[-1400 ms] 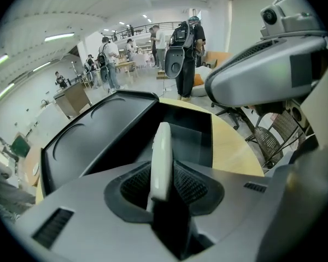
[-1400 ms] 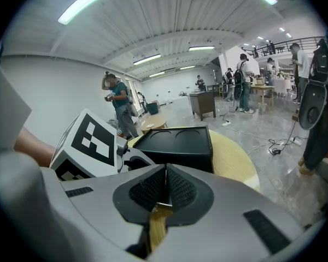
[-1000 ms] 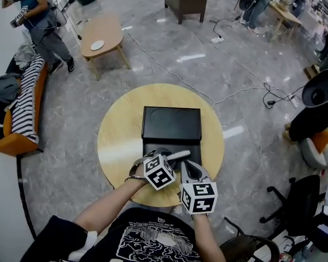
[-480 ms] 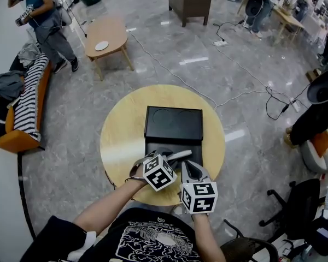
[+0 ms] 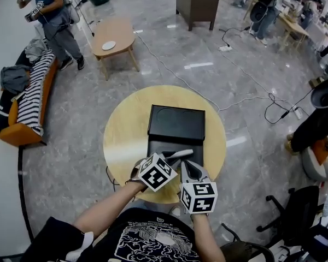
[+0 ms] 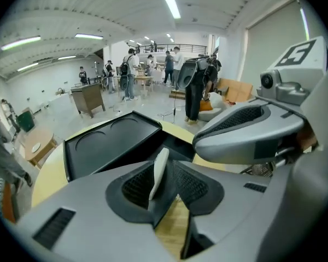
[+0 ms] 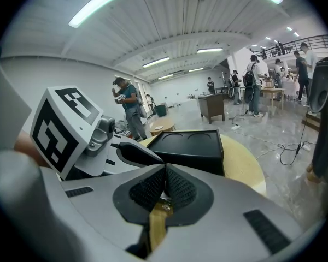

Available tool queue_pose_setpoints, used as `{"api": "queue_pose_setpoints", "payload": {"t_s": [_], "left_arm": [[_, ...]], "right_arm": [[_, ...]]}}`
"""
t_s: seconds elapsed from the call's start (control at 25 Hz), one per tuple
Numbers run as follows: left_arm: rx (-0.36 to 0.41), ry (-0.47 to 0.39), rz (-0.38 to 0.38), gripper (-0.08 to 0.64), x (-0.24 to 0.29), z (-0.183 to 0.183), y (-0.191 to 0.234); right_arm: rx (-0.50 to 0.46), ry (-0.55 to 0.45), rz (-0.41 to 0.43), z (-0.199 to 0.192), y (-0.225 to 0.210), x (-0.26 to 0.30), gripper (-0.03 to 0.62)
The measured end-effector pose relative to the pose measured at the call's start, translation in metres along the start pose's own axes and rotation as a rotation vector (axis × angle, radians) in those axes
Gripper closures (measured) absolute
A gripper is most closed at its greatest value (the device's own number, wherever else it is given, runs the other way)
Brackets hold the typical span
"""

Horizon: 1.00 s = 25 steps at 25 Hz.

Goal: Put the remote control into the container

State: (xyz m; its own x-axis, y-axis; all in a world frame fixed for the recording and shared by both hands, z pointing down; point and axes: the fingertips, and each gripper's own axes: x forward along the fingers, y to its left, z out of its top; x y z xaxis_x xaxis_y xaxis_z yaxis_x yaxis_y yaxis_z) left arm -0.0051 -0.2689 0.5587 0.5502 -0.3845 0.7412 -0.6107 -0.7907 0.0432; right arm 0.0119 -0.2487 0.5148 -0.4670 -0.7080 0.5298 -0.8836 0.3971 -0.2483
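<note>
A slim white remote control (image 5: pixel 179 154) (image 6: pixel 159 165) is pinched edge-on between the pads of my left gripper (image 5: pixel 171 158) (image 6: pixel 164 180), which is shut on it. It hangs over the near, open part of the black container (image 5: pixel 159 144) (image 6: pixel 180 146). The container's lid (image 5: pixel 176 123) (image 6: pixel 104 141) lies flat on the far side, with two round impressions. My right gripper (image 5: pixel 190 171) (image 7: pixel 164 185) is just right of the left one, shut with nothing between its pads. The container (image 7: pixel 192 144) also shows ahead in the right gripper view.
The container stands on a round wooden table (image 5: pixel 123 138) over a grey marble floor. Cables (image 5: pixel 246 100) run across the floor at the right. A small wooden table (image 5: pixel 113 37), a striped sofa (image 5: pixel 27 102) and a person (image 5: pixel 52 15) are far left; office chairs (image 5: pixel 300 212) are right.
The head view has drifted slightly. Both grippers keep their places by the container, and the left one still holds the remote.
</note>
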Motion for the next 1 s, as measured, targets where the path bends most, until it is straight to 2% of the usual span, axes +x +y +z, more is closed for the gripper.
{"api": "queue_pose_setpoints", "payload": {"t_s": [0.12,0.44,1.0], "left_arm": [[-0.052,-0.028,0.002,0.449,-0.009,0.002,-0.006],[-0.104,-0.113,0.058,0.492,-0.031,0.009,-0.022],[-0.188,-0.191,0.146,0.535,-0.064,0.015,-0.064]], "right_arm": [[-0.007,-0.011,0.011,0.001,0.003,-0.007,0.569],[-0.025,-0.037,0.043,0.000,0.013,-0.025,0.569],[-0.078,-0.076,0.089,-0.005,0.023,-0.071,0.569]]}}
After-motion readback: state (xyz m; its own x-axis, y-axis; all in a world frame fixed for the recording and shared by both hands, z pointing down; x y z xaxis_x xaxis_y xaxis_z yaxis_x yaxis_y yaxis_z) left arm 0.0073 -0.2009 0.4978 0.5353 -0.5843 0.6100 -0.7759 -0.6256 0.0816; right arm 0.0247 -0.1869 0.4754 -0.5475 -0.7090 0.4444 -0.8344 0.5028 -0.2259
